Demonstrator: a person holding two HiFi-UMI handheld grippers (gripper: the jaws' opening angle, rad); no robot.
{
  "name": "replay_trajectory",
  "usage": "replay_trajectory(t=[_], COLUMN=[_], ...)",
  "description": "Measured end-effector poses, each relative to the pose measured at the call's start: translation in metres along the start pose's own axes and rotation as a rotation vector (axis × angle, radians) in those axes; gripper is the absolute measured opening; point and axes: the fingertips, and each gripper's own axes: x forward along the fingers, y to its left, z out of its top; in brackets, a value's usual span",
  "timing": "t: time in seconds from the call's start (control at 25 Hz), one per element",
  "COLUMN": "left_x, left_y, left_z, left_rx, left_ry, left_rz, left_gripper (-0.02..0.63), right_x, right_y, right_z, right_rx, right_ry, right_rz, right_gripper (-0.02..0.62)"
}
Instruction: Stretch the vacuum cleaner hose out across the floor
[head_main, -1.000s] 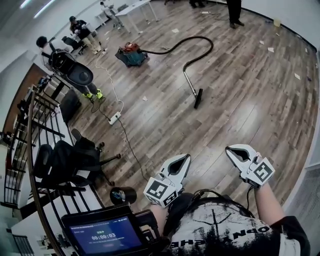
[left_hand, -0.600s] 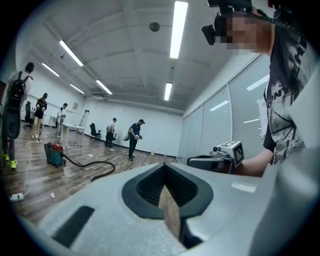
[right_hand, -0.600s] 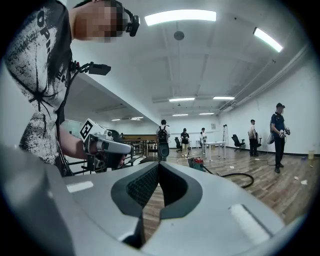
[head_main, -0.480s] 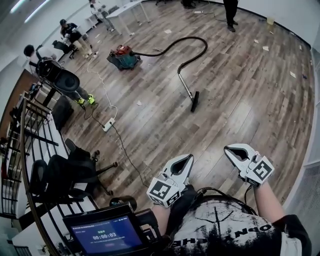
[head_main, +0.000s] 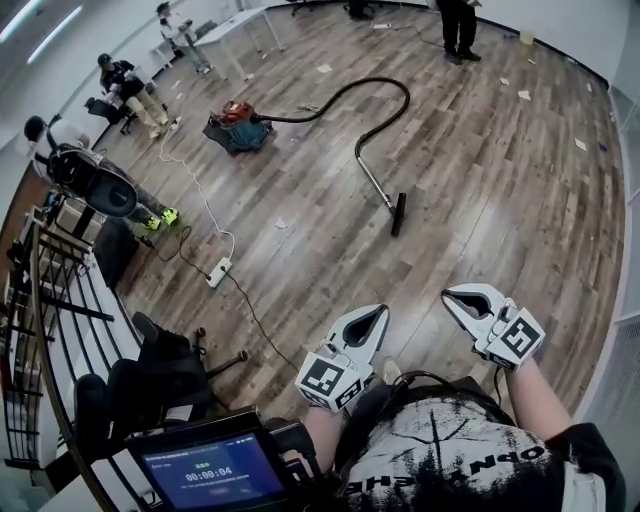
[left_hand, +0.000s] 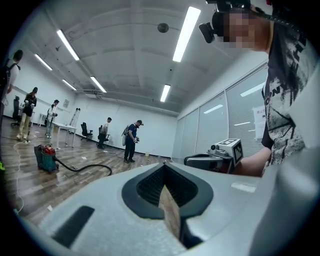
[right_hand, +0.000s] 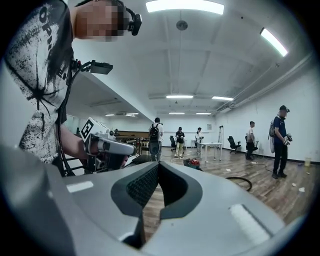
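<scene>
Nearer now, left tool (head_main: 374, 314) and right tool (head_main: 451, 297) ride level with jaws pressed together and empty, likely just carried toward the hose (head_main: 406, 98) lying curved on the floor (head_main: 480, 180) well ahead.

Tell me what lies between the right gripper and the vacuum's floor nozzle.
Bare wooden floor only, from right gripper to floor nozzle, in the head view.

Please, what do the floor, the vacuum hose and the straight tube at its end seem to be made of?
The floor looks like wood or wood-look laminate: long planks with grain and a mild sheen. The hose is probably flexible plastic or rubber, black and matte, since it lies in a smooth curve. The tube is likely metal: straight, thin, pale grey and slightly shiny.
</scene>
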Motion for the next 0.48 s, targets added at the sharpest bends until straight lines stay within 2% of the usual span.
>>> replay_trajectory(t=[0.24, 0.48], left_x=[-0.014, -0.020], left_y=[0.044, 0.072], left_z=[0.002, 0.003], left_rx=[0.012, -0.033], left_ry=[-0.009, -0.030], left_rz=[-0.023, -0.014], left_gripper=[0.000, 0.000], right_x=[0.051, 0.084], right_y=[0.001, -0.006], right_z=[-0.001, 0.006], right_rx=[-0.009, -0.024], right_ry=[0.029, 0.043], right_rz=[-0.008, 0.003], right_gripper=[0.006, 0.006])
